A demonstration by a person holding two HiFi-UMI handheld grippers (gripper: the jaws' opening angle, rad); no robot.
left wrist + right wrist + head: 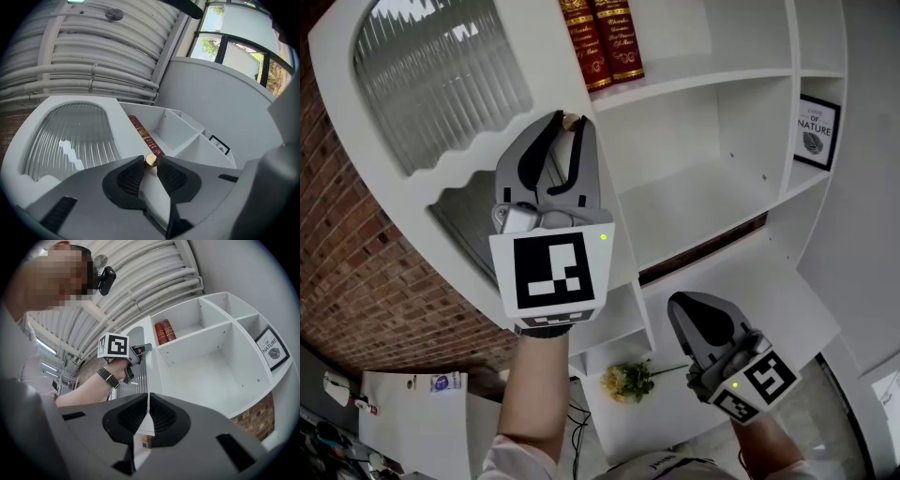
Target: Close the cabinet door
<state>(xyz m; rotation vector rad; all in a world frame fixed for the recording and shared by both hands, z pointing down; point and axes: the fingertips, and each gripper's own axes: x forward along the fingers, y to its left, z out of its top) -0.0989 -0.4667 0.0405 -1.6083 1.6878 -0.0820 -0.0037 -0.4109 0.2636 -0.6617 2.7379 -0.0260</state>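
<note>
**Door and that tiny knob**

Door [441, 80] sits at the left end of the cabinet [712, 187], right beside the book shelf. From these angles I can't tell if it's fully flush or a hair open. It's a stiff white frame around a ribbed glass pane, so I'd guess it swings easily on its hinges but won't like a slam. The pane is the fragile bit.

The only real grab point is the small brass-looking knob [151, 160] at the door's edge. It looks smooth, round and probably slippery. The left gripper [569, 122] has its tips pinched on it. Otherwise I'd push on the frame, never the glass. The right gripper [148, 399] hangs low with its jaws pressed together on nothing.

On the shelves, two red books [602, 37] stand in the top bay and a framed print [817, 131] is off to the right. I see nothing in the middle bay.
</note>
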